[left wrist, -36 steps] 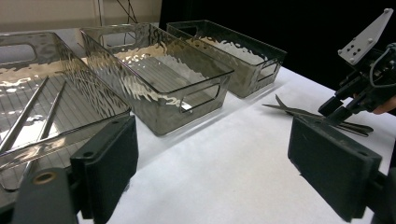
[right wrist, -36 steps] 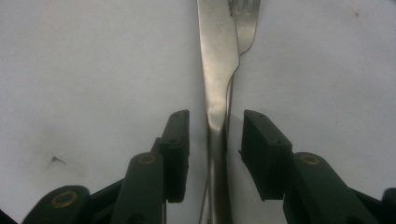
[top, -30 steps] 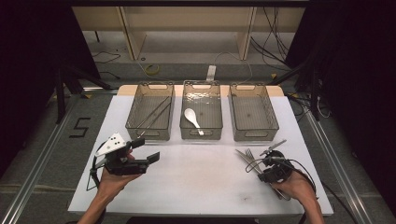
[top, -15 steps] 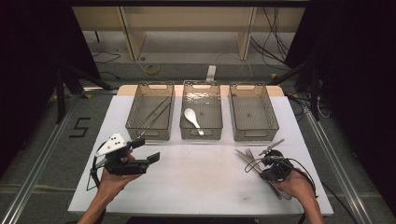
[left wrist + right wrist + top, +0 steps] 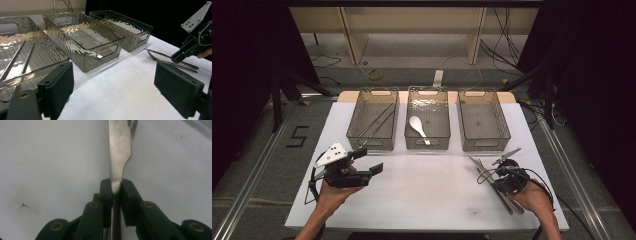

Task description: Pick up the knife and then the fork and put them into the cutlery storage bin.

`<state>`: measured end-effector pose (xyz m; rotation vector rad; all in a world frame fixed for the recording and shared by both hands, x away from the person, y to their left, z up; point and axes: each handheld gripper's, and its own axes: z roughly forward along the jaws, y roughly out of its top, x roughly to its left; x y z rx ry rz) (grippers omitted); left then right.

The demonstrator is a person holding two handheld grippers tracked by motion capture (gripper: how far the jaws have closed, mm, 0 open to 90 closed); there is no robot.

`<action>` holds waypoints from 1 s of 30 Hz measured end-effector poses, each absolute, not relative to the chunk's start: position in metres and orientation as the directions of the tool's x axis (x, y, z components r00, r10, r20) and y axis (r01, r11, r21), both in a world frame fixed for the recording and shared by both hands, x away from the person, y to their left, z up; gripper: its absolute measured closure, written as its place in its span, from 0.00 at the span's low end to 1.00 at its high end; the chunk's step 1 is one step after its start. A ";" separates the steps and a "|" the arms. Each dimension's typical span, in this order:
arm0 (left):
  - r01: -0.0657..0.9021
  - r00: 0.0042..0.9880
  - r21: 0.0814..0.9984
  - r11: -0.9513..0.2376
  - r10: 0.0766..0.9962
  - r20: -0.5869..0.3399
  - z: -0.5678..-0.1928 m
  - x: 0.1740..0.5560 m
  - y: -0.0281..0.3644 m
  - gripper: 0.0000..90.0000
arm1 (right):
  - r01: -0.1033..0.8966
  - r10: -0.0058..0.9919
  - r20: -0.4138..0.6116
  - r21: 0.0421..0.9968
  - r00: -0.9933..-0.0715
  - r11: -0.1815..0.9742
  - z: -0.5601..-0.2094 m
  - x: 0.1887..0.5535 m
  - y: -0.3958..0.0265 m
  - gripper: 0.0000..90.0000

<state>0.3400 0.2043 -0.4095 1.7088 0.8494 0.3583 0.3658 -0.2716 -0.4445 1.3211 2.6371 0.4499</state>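
On the white table (image 5: 427,185) at the right lie a table knife (image 5: 119,150) and a fork (image 5: 133,125), side by side. My right gripper (image 5: 116,183) points down at them. Its jaws have just been closing and now pinch the knife where blade meets handle. The high view shows this gripper (image 5: 492,172) over the cutlery (image 5: 477,162) near the table's right edge. My left gripper (image 5: 371,161) hovers low over the table's left side, wide open with nothing between its pads (image 5: 61,86).
Three clear plastic trays stand in a row at the back. The left tray (image 5: 353,117) holds two thin metal sticks (image 5: 377,122), the middle tray (image 5: 428,146) a white spoon (image 5: 418,126), and the right tray (image 5: 507,125) nothing.
The right gripper's jaws have drawn together onto the knife. Both hands have stayed where they were.
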 end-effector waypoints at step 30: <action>0.345 0.689 0.935 -0.085 0.699 -0.191 -0.409 0.340 0.207 0.17 | 0.724 0.826 0.003 0.485 -0.563 0.492 -0.383 0.404 -0.273 0.90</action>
